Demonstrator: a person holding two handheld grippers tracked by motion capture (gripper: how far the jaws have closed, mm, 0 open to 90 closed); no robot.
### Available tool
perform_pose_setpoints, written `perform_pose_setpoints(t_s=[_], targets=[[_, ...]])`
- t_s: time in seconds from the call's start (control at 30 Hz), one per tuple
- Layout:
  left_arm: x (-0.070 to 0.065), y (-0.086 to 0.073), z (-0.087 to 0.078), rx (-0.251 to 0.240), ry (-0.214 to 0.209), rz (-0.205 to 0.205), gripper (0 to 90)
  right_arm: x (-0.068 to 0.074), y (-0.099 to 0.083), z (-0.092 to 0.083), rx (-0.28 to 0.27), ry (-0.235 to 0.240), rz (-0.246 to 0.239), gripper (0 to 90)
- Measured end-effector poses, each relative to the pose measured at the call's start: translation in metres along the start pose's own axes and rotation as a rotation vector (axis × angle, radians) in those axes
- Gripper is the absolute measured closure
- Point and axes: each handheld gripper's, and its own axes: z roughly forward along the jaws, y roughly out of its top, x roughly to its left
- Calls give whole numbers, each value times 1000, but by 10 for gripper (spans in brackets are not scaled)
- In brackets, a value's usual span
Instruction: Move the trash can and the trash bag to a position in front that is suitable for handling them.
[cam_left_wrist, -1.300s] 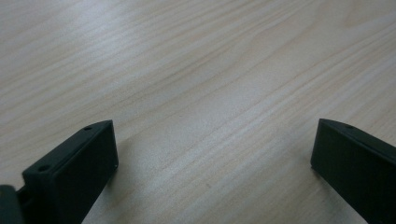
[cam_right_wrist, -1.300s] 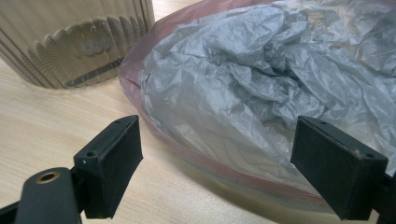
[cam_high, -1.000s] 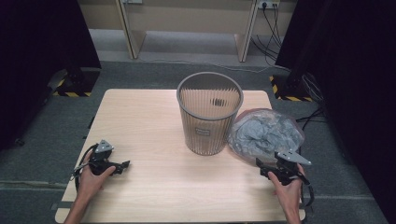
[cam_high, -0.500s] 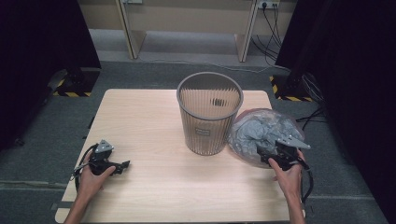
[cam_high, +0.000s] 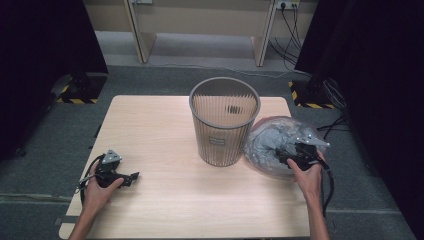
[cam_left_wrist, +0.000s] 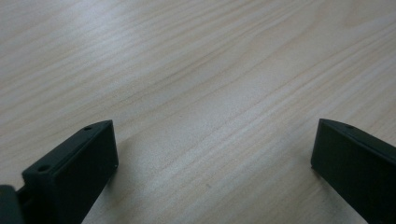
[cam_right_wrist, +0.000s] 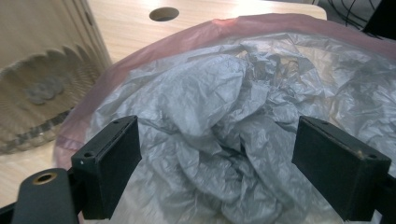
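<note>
Grey crumpled plastic, a thin bin bag with a pinkish translucent rim (cam_high: 272, 145), lies bunched on the right side of the pale wooden table (cam_high: 160, 125), touching the right flank of the upright grey ribbed wastebasket (cam_high: 224, 121). Over the last second the right gripper (cam_high: 280, 155) has travelled from the near right part of the table, where it sat short of the bag, forward and up onto the near side of the heap. In the right gripper view its two black jaws are spread wide with the folds of the bag (cam_right_wrist: 219, 116) lying between and beyond them, none yet pinched. I read that as the approach being finished and the grasp itself being the step in hand: closing on a raised ridge of film would give a hold, though such slack plastic may slip or come up in only one layer. The left gripper (cam_high: 131, 176) has not shifted in that time; it rests low on the near left of the table, well apart from bag and basket, jaws spread over bare wood grain (cam_left_wrist: 205, 93). The basket has stayed put too, mouth open, ready for lining.
</note>
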Motion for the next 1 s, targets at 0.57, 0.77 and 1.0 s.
perform_pose_setpoints(t_s=[0.57, 0.77, 1.0], targets=[[0, 0, 0, 0, 0, 0, 0, -9, 24, 54, 86, -13, 17, 172], [0, 0, 0, 0, 0, 0, 0, -9, 23, 67, 112, -22, 12, 200], [0, 0, 0, 0, 0, 0, 0, -10, 16, 73, 125, -22, -17, 277]])
